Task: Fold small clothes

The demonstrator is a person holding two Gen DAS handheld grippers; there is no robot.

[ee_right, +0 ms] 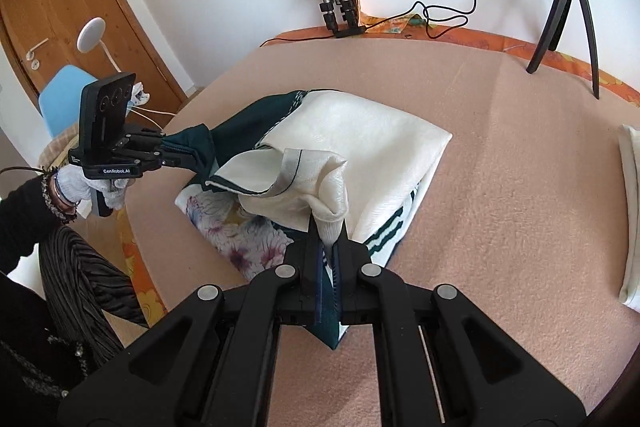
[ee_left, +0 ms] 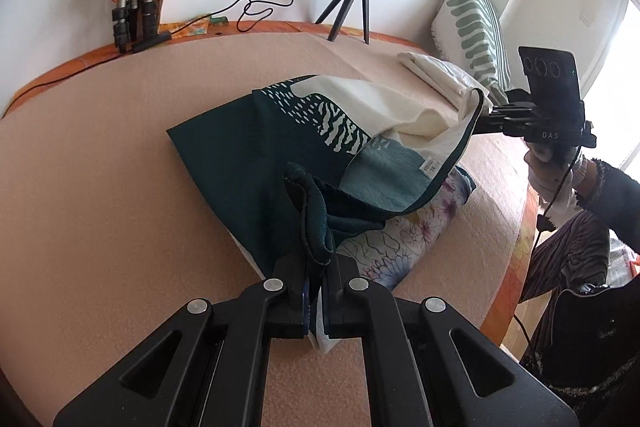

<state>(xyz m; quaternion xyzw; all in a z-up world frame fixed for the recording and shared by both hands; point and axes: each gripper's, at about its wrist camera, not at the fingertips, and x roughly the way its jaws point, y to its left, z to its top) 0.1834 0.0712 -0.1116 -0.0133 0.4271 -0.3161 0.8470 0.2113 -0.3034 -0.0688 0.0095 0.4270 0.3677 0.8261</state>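
Teal-and-cream cloth [ee_left: 256, 143] hung lifted between my tools: my left gripper [ee_left: 318, 267] had clamped its dark corner, my right gripper [ee_right: 329, 247] its cream corner, above a floral cloth [ee_right: 240, 239] on the pink blanket [ee_right: 520, 187].

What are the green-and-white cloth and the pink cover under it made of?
The green-and-white cloth looks like soft woven fabric, matte, slightly fuzzy: it droops and creases where each hand-held gripper pinches it. The pink cover looks like a fleecy blanket, with a fine nubbly, dull surface. Exact fibres cannot be told.
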